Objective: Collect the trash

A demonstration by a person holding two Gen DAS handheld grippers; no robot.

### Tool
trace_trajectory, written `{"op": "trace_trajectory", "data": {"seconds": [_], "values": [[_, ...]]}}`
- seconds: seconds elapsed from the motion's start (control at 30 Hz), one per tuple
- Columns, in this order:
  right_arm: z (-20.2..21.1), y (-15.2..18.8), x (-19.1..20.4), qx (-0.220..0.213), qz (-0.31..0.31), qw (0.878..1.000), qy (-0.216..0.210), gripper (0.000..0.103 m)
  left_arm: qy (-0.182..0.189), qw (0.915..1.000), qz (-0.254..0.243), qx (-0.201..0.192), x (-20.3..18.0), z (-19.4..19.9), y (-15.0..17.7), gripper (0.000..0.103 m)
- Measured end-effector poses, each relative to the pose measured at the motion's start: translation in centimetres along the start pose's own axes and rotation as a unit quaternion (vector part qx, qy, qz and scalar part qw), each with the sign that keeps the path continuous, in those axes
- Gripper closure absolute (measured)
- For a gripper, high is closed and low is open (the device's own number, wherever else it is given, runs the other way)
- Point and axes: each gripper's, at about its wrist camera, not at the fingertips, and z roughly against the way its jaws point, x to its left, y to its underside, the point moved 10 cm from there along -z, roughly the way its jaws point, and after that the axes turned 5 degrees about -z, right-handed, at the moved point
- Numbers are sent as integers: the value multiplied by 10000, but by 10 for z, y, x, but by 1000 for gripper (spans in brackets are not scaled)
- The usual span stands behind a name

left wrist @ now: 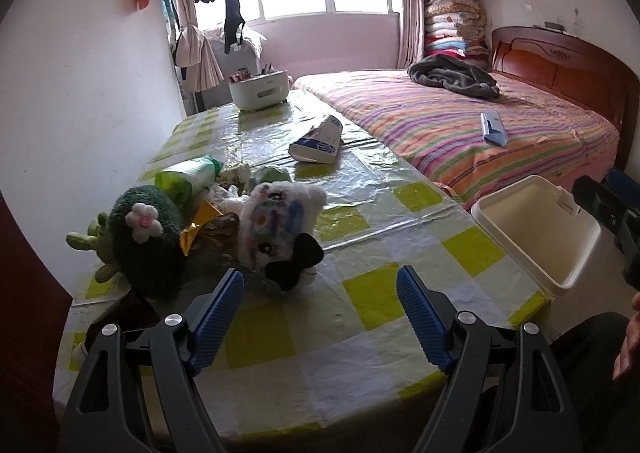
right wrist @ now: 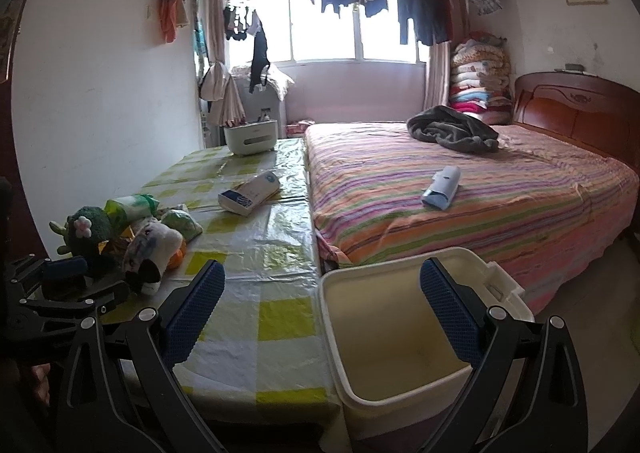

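Checked tablecloth [left wrist: 360, 305] beside empty cream-white plastic bin [left wrist: 536, 229]

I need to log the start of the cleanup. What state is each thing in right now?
Left gripper: open, empty.
Right gripper: open, empty.
Bin: lid off, empty.
Box: lying flat on table.
Plush toy: tipped over.
Blanket: crumpled on bed.

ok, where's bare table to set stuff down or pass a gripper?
Free: the checked cloth between the left gripper and the bin, and the strip between the toothpaste box and the white caddy. Crowded: the left side, where the green plush, white plush and bag roll pile up.
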Motion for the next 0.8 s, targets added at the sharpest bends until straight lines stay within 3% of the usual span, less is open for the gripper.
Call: {"op": "trace_trajectory", "data": {"seconds": [0.37, 0.53, 0.67, 0.8], "values": [[-24, -5, 61, 205, 322, 9963, -768, 6, -573, 9981, 201, -135, 62, 21, 22, 26], [-31, -2, 91, 321, 426, 9923, -1119, 6, -879, 9959, -188, -35, 103, 23, 29, 26], [-31, -2, 104, 383, 324, 9898, -1331, 6, -738, 9945, -689, 264, 133, 14, 37, 26], [-31, 2, 114, 454, 310, 9881, -1435, 6, -232, 9900, -1174, 753, 148, -6, 50, 26]]}}
